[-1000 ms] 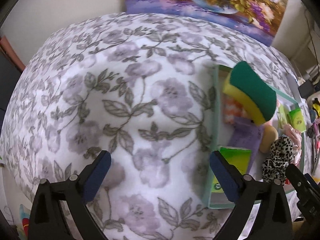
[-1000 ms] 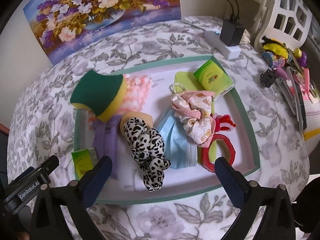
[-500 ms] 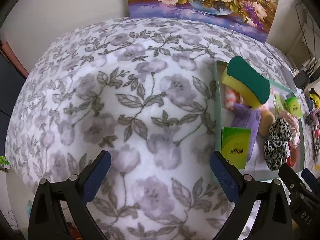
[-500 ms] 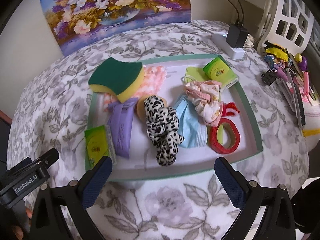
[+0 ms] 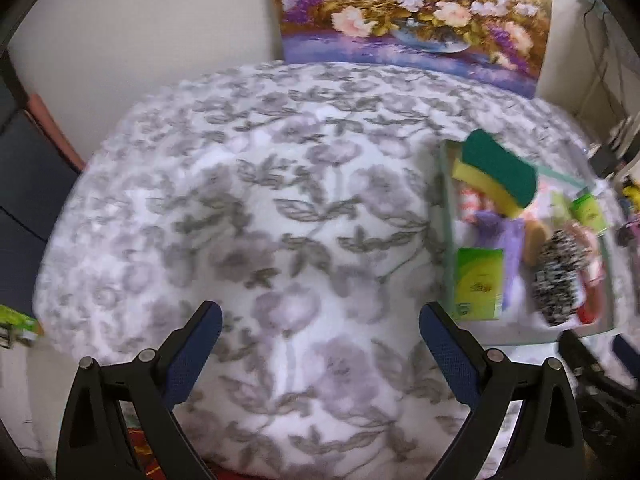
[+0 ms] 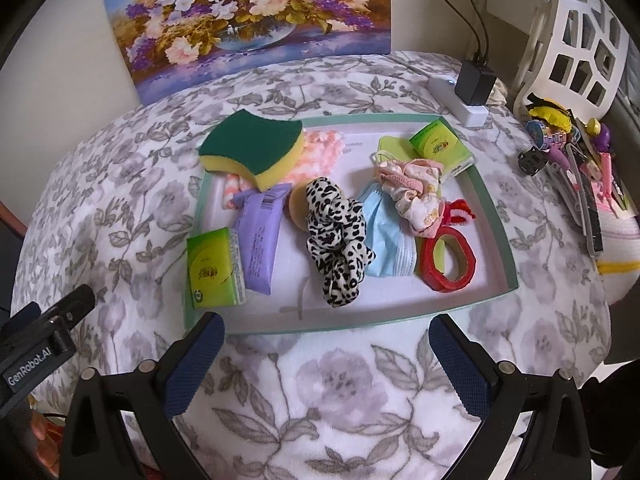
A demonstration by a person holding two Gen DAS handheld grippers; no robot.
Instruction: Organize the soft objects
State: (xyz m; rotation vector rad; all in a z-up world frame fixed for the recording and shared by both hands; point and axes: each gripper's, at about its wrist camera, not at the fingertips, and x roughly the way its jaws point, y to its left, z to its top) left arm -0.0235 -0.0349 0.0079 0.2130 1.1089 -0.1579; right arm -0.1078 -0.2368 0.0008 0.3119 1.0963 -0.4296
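A pale green tray [image 6: 496,216] on the floral blanket holds soft things: a green-and-yellow sponge [image 6: 252,146], a leopard scrunchie [image 6: 338,232], a blue face mask [image 6: 386,236], a pink scrunchie [image 6: 416,188], a purple tissue pack [image 6: 260,236], two green tissue packs [image 6: 214,268] and red tape [image 6: 450,258]. My right gripper [image 6: 326,350] is open and empty, just before the tray's near edge. My left gripper [image 5: 320,340] is open and empty over bare blanket, left of the tray [image 5: 446,216].
A flower painting [image 6: 248,20] leans on the back wall. A power strip with charger [image 6: 468,92] lies behind the tray. Hair clips and small items [image 6: 576,168] pile at the right by a white basket [image 6: 580,40]. The blanket [image 5: 240,220] spreads left.
Both grippers have pulled back toward me and up from the tray; it now looks smaller and farther. The things in the tray have not moved. Both stay open.
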